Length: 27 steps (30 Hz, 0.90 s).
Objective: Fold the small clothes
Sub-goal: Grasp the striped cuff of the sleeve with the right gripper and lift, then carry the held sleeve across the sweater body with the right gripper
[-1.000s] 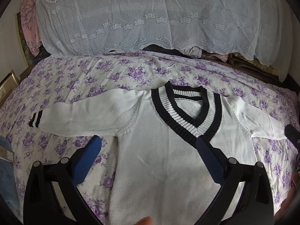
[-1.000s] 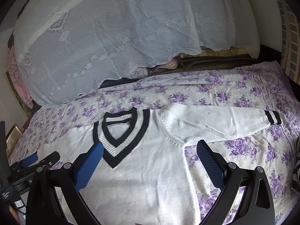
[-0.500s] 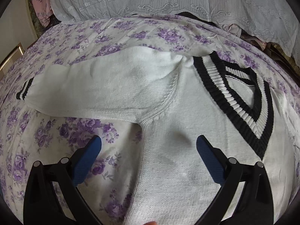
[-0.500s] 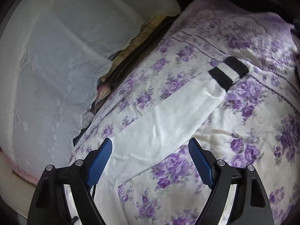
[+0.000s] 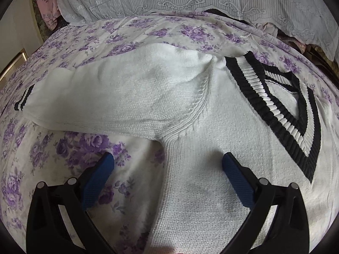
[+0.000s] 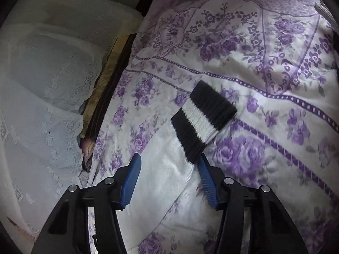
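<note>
A white knit V-neck sweater point(image 5: 211, 127) with black-striped trim lies flat on the floral bedsheet point(image 5: 74, 148). The left gripper point(image 5: 167, 160) gapes wide, and the right gripper point(image 6: 169, 160) straddles the sleeve point(image 6: 165, 169), unclosed.

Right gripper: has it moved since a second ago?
Yes. The right gripper has travelled out along the sleeve to the striped cuff, away from the V-neck collar, and it now straddles the sleeve, open.

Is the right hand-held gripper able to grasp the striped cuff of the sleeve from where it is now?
Probably yes. The right hand-held gripper is open astride the sleeve, and the striped cuff lies uncovered just ahead on the bedsheet.
</note>
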{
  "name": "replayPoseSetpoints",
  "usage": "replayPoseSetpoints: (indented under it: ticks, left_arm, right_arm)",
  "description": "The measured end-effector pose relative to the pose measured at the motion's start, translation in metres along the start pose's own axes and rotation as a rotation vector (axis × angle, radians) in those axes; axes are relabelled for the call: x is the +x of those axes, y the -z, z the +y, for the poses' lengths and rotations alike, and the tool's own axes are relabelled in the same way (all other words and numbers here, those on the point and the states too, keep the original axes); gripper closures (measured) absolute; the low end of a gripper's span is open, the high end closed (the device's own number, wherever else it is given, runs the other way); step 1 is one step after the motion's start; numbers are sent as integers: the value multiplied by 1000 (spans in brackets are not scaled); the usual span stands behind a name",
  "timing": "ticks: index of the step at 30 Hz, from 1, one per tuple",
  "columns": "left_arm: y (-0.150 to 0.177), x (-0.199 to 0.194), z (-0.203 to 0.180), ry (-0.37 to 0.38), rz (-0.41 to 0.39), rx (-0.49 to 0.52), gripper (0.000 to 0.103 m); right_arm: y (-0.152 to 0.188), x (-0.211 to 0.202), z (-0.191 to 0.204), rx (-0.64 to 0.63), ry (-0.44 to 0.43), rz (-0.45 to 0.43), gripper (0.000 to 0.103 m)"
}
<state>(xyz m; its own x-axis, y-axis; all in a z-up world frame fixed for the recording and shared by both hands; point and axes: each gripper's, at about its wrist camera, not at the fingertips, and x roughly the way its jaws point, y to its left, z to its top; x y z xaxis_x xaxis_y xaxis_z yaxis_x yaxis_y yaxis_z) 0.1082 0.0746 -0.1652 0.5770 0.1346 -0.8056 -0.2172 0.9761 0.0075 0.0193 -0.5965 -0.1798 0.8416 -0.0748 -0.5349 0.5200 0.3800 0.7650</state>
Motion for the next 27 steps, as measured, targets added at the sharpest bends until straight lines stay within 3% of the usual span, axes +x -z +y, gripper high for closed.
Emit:
replayPoseSetpoints:
  ticks: [1, 5, 8, 10, 13, 16, 19, 24, 27]
  left_arm:
    - [0, 0, 0, 10, 0, 6, 4]
    - [-9, 1, 7, 66, 25, 38, 4]
    - [-18, -4, 3, 57, 37, 19, 4]
    - [-23, -11, -9, 96, 46, 26, 4]
    - [-28, -32, -45, 128, 5, 117, 4]
    - [-23, -33, -86, 35, -39, 272, 4]
    - [-9, -5, -108, -50, 28, 363, 4]
    - [-8, -31, -79, -26, -36, 335, 4]
    - [-10, -50, -39, -80, -102, 327, 4]
  right_arm:
    - [-4, 2, -3, -1, 8, -4, 61]
    - [-7, 2, -18, 6, 18, -26, 88]
    - [-4, -1, -11, -44, 28, -41, 89]
    - [-1, -9, -3, -85, 25, -61, 90]
    - [2, -22, 9, -86, -50, -73, 91]
    - [7, -39, 28, -142, -110, -88, 91]
    - [16, -51, 53, -228, -151, -87, 92]
    - [39, -56, 94, -348, -154, -57, 92]
    - [56, -52, 118, -399, -152, -22, 92]
